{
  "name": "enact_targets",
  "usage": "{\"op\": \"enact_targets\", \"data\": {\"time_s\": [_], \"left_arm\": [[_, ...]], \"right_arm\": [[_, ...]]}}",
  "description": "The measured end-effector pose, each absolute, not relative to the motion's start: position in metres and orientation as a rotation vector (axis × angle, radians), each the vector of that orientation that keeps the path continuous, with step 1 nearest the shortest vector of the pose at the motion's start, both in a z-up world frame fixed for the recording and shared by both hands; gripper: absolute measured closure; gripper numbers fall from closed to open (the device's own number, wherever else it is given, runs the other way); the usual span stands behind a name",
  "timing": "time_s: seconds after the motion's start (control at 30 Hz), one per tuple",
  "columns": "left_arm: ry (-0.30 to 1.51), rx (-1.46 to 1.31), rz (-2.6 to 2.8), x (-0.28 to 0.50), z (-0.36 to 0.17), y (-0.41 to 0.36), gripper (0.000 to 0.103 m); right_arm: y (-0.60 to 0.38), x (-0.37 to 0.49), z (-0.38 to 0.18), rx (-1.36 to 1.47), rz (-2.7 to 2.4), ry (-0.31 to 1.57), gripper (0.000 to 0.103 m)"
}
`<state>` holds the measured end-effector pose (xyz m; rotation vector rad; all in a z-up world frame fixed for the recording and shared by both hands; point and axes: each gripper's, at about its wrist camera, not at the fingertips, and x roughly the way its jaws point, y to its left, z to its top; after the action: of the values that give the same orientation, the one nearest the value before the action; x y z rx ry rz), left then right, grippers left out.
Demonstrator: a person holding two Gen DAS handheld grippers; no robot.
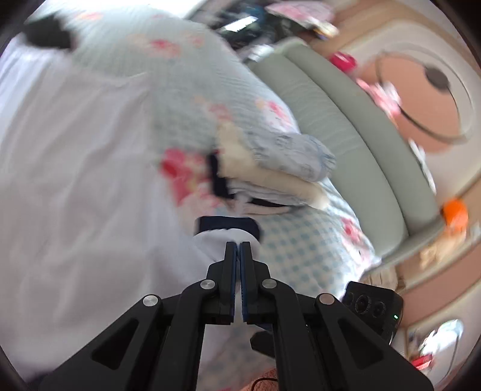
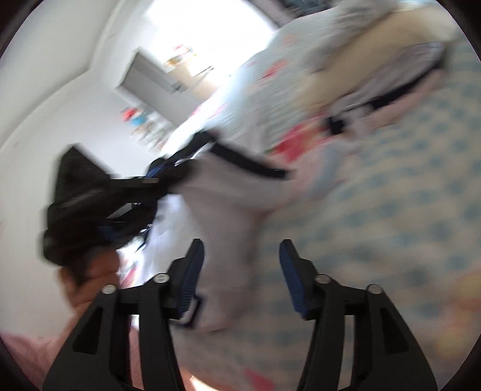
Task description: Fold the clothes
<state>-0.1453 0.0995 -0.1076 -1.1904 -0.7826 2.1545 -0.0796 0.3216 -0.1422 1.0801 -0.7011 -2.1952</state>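
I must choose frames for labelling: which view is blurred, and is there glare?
Left wrist: left gripper sharp, bedding and folded pile mildly smeared. Right wrist: strong motion blur over the white garment; the window is blown out to pure white.

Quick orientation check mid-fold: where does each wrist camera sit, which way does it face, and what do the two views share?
Left wrist: on the left gripper, looking down along shut jaws that pinch the white garment on the checked floral bedsheet; the folded clothes pile lies ahead, a grey headboard beyond.
Right wrist: on the right gripper, jaws open over the same white garment, facing across the bed toward a bright window; the left gripper and the hand holding it show at left.
Shared: garment, bedsheet, clothes pile.
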Motion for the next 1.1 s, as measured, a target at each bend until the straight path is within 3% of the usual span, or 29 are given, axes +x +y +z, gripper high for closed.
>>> {"op": "enact_targets", "data": {"time_s": [0.1,0.2,0.3,0.37,0.4,0.43,0.57,0.6,0.63,0.7,0.73,0.8,0.93,1.1], "left_arm": [[-0.885,-1.208,2.265,-0.121,-0.132,0.065,0.100],[-0.810,-1.373,2.342,-0.114,-0.155,0.050,0.100],[-0.748,-1.385,2.365,-0.105,-0.155,0.044,0.097],[-0.702,-1.334,2.377,-0.103,-0.147,0.046,0.079],[-0.685,-1.306,2.371,-0.104,-0.143,0.048,0.051],[-0.667,-1.282,2.353,-0.109,-0.142,0.054,0.043],[-0.451,-1.271,2.364,-0.127,-0.141,0.090,0.045],[-0.388,-1.318,2.358,-0.133,-0.147,0.101,0.053],[-0.325,-1.363,2.350,-0.139,-0.153,0.112,0.075],[-0.250,-1.445,2.368,-0.147,-0.163,0.120,0.095],[-0.222,-1.443,2.395,-0.148,-0.163,0.120,0.097],[-0.255,-1.380,2.502,-0.151,-0.150,0.108,0.099],[-0.516,-1.390,2.518,-0.163,-0.142,0.066,0.099],[-0.456,-1.376,2.464,-0.139,-0.142,0.051,0.095]], "right_arm": [[0.293,-0.082,-0.148,1.145,-2.194,-0.556,0.046],[0.277,-0.083,-0.163,1.263,-2.270,-0.421,0.046],[0.273,-0.081,-0.173,1.346,-2.356,-0.308,0.061],[0.272,-0.079,-0.173,1.363,-2.405,-0.261,0.061],[0.273,-0.077,-0.170,1.339,-2.412,-0.263,0.060],[0.274,-0.075,-0.168,1.315,-2.416,-0.267,0.058],[0.271,-0.074,-0.162,1.271,-2.411,-0.265,0.055],[0.269,-0.075,-0.163,1.275,-2.403,-0.259,0.055],[0.265,-0.076,-0.165,1.299,-2.411,-0.230,0.055],[0.262,-0.074,-0.171,1.351,-2.444,-0.153,0.060],[0.265,-0.072,-0.172,1.361,-2.462,-0.138,0.065],[0.274,-0.069,-0.171,1.371,-2.509,-0.124,0.066],[0.285,-0.062,-0.165,1.358,-2.521,-0.172,0.066],[0.294,-0.056,-0.150,1.230,-2.414,-0.361,0.064]]}}
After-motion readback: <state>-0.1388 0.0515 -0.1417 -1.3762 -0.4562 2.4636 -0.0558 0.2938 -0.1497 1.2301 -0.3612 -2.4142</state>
